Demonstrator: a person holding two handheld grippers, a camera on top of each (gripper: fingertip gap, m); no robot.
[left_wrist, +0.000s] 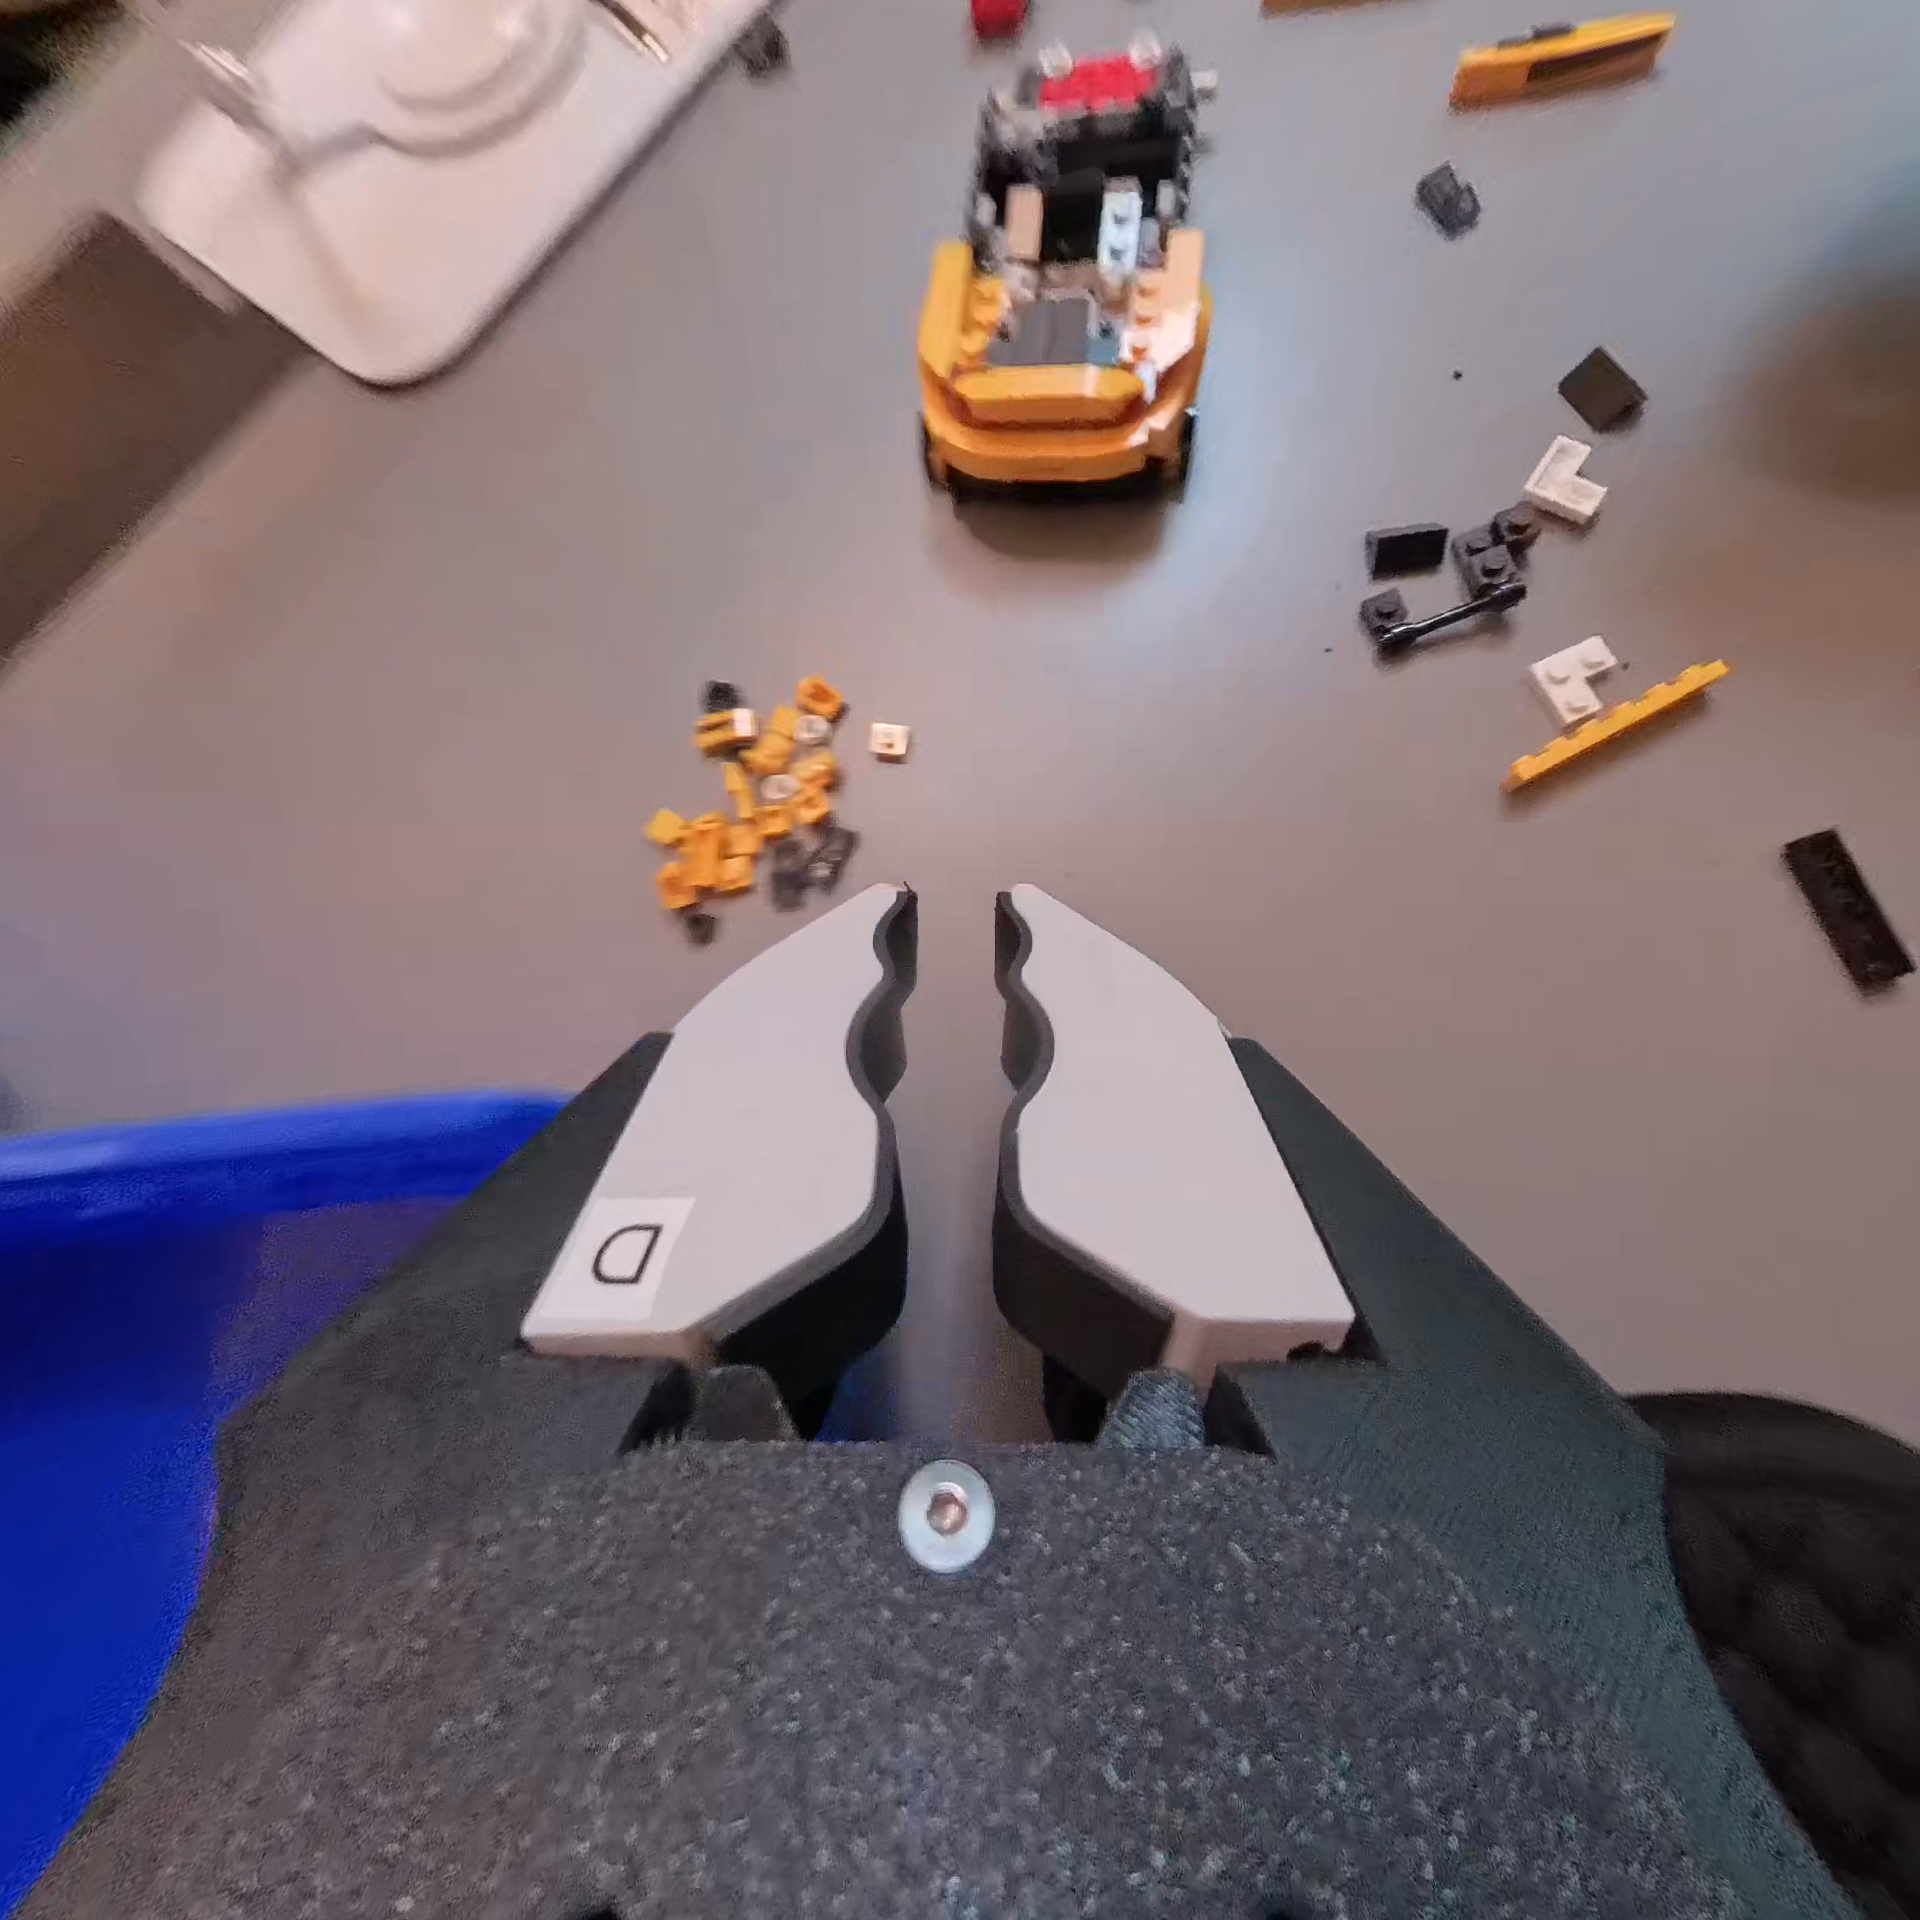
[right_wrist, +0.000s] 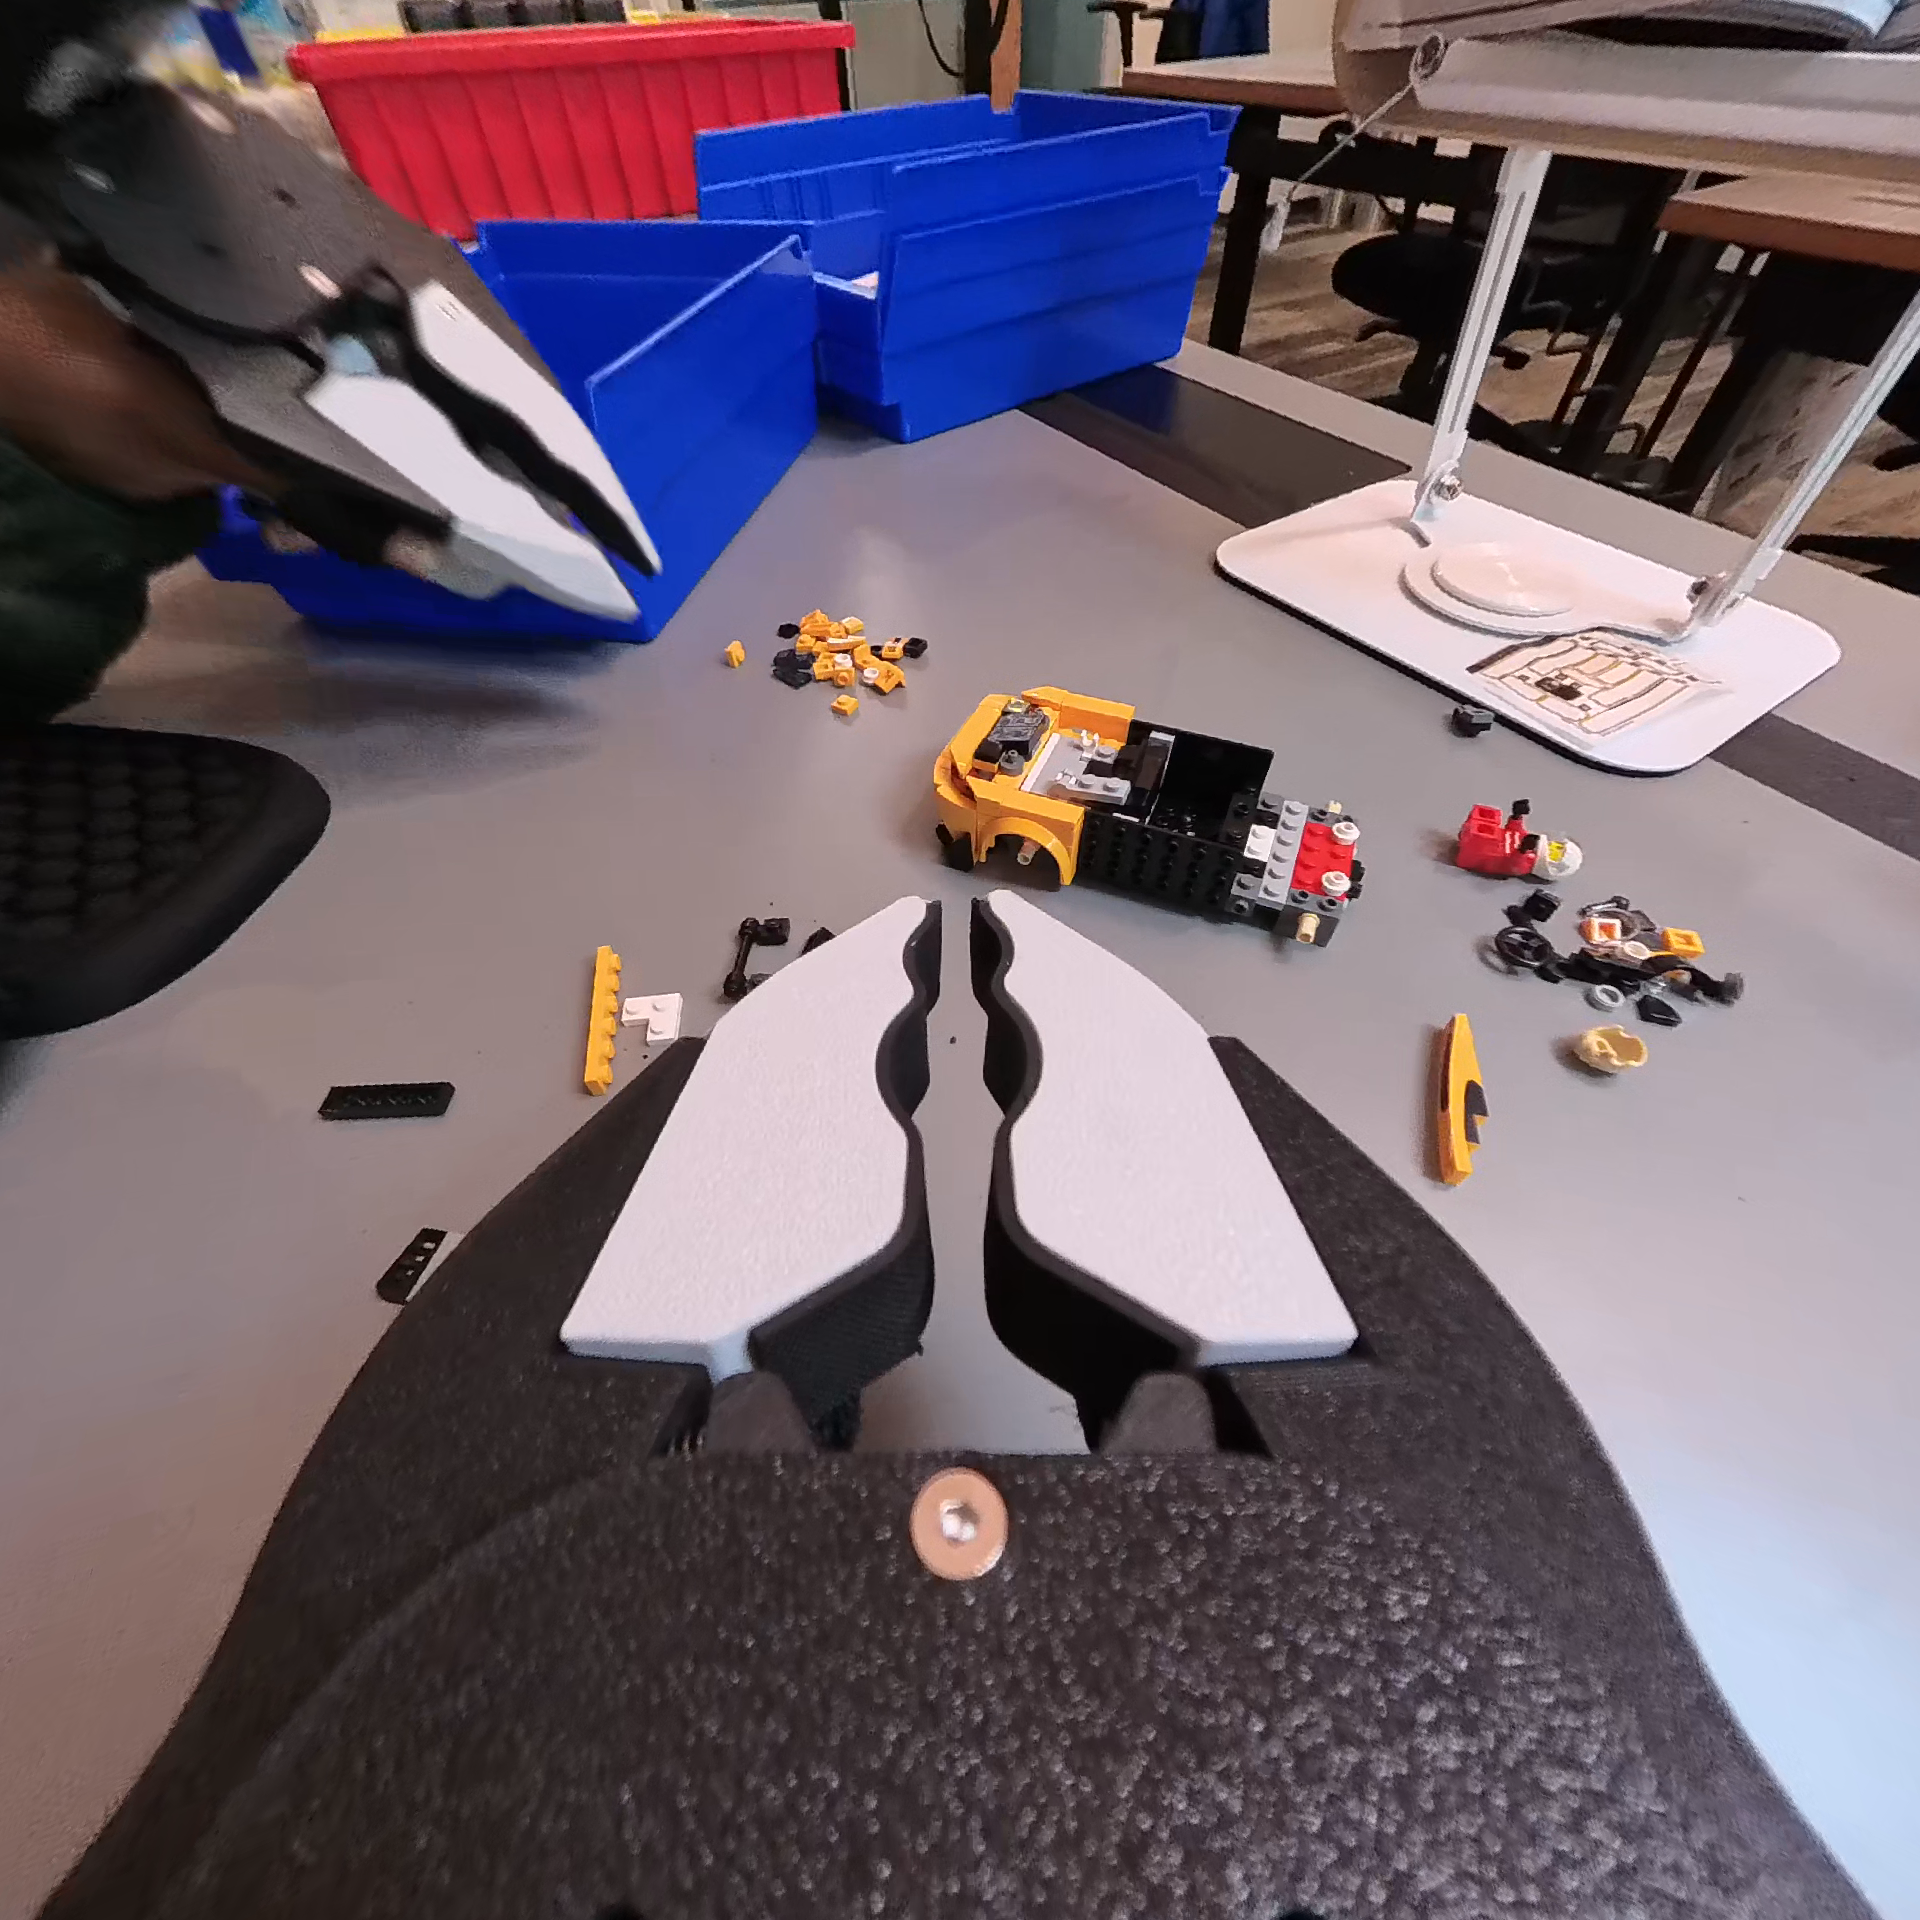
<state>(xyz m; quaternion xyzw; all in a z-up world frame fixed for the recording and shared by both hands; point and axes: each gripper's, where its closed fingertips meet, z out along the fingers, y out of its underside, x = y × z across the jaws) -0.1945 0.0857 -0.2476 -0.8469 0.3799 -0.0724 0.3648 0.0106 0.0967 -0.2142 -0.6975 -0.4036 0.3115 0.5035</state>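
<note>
My left gripper is open and empty, held in the air over the grey table. A pile of small yellow and black bricks lies just ahead of its tips, to the left. It also shows blurred in the right wrist view, above a blue bin. My right gripper has only a narrow gap between its fingers, with nothing in it. A partly built yellow and black brick car stands just beyond its tips, to the right; it also shows in the left wrist view.
Loose parts lie around: a long yellow plate, a white corner plate, a black plate, a yellow curved panel, a red piece, and black bits. A white lamp base and a red bin stand behind. Tip to tip, the grippers are about 20 cm apart. The black plate sits 15 cm or so from the ends of my right fingers. My left wrist view looks at it from another angle.
</note>
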